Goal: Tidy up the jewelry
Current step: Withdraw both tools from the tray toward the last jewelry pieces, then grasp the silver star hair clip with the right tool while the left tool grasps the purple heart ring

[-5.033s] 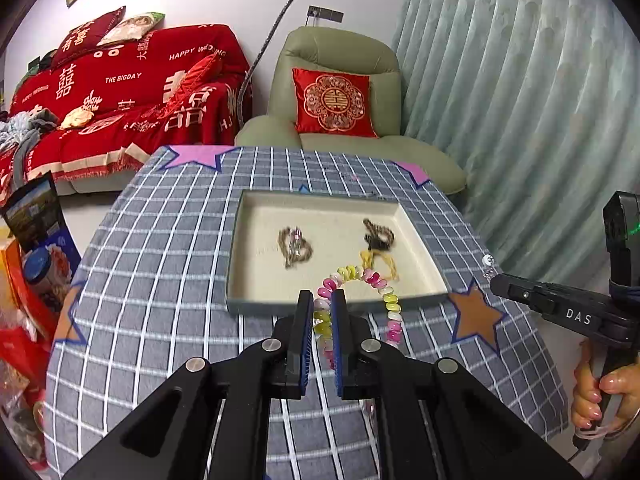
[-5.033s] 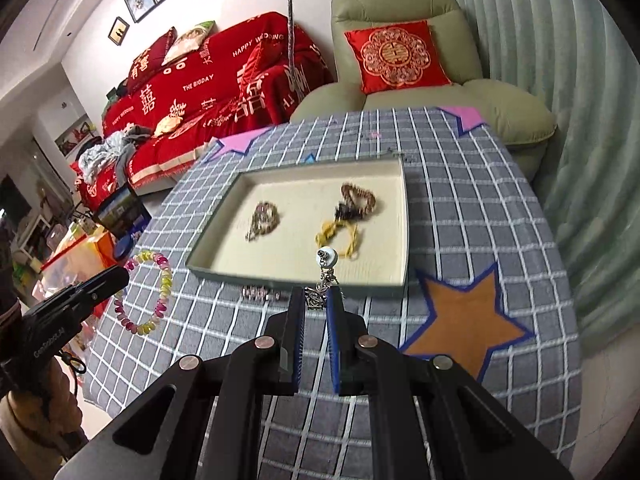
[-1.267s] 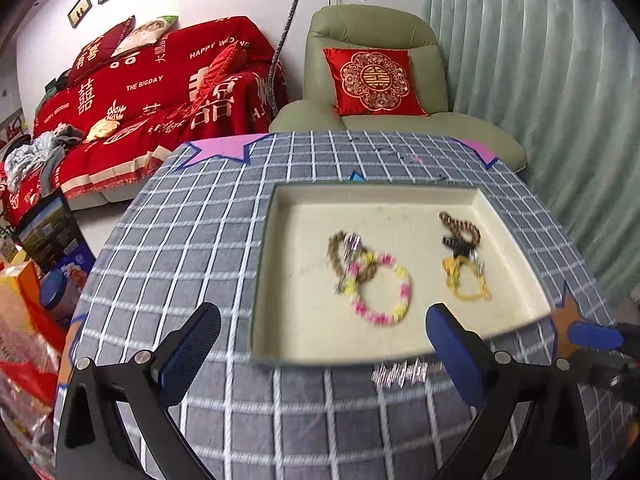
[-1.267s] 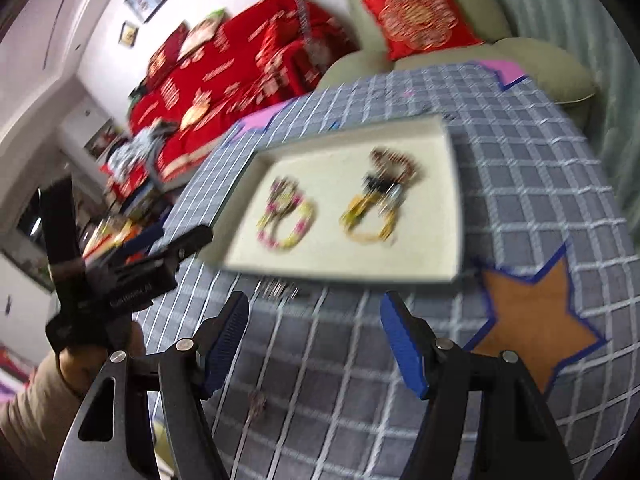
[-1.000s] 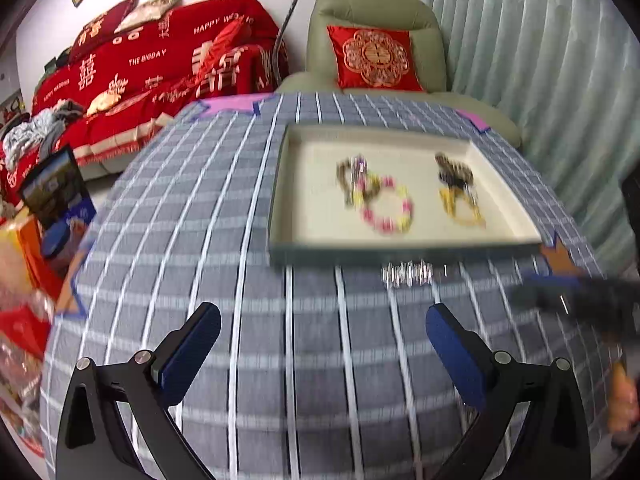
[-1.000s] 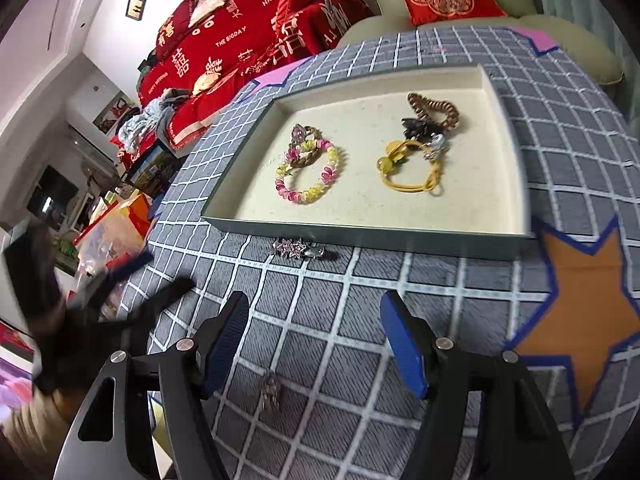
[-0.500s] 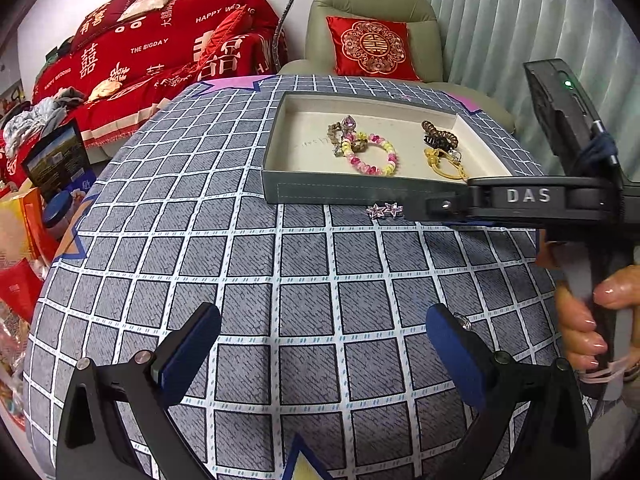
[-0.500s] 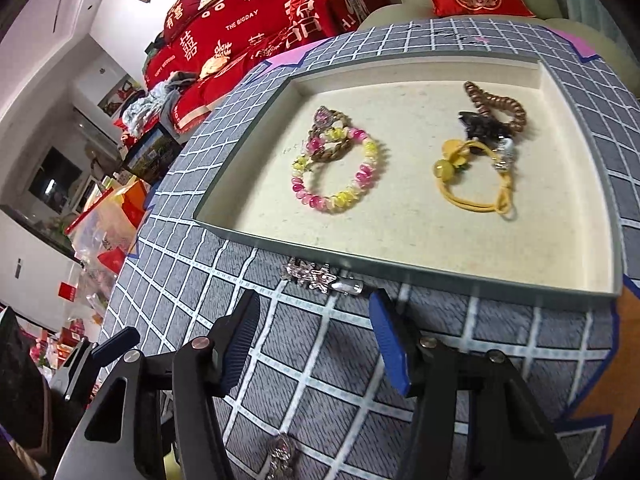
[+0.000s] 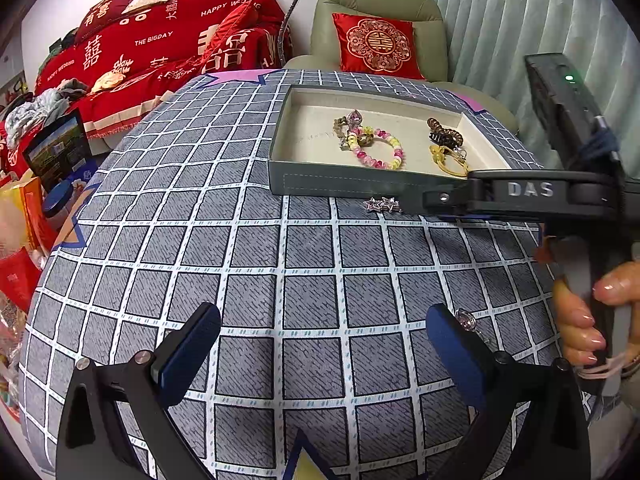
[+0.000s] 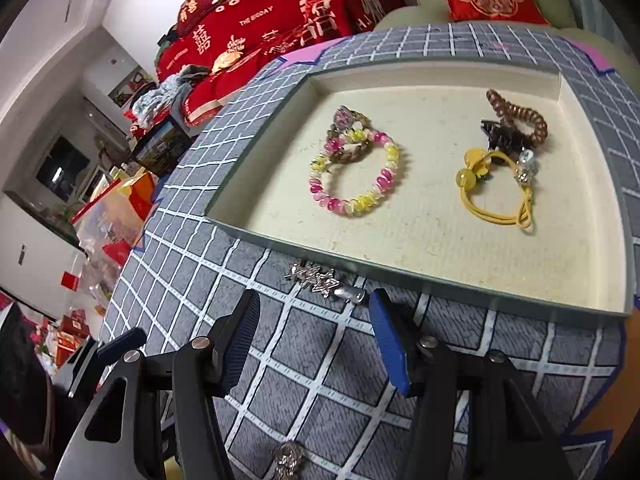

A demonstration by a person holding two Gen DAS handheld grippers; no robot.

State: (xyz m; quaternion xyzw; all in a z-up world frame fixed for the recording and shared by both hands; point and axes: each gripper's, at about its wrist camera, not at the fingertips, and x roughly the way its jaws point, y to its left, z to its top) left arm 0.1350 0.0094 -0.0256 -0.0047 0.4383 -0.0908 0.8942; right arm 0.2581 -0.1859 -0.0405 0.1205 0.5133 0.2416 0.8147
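Star hair clip (image 10: 324, 280) lies on the tablecloth just outside the tray (image 10: 256, 236) front wall, long axis running jaw to jaw. Right gripper (image 10: 314, 344) is nearer: jaws abt half open, empty, clip just ahead betw the tips. Left gripper (image 9: 320, 344) wide open, empty, well back.

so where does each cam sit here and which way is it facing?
Left wrist: on the left gripper, angled down across the checked tablecloth toward the jewelry tray; its own open fingers show, plus the right gripper and the hand holding it.
Right wrist: on the right gripper, close above the star hair clip before the tray; its own open fingers show.
Shared: tray, pink-yellow bead bracelet, yellow hair tie, clip.
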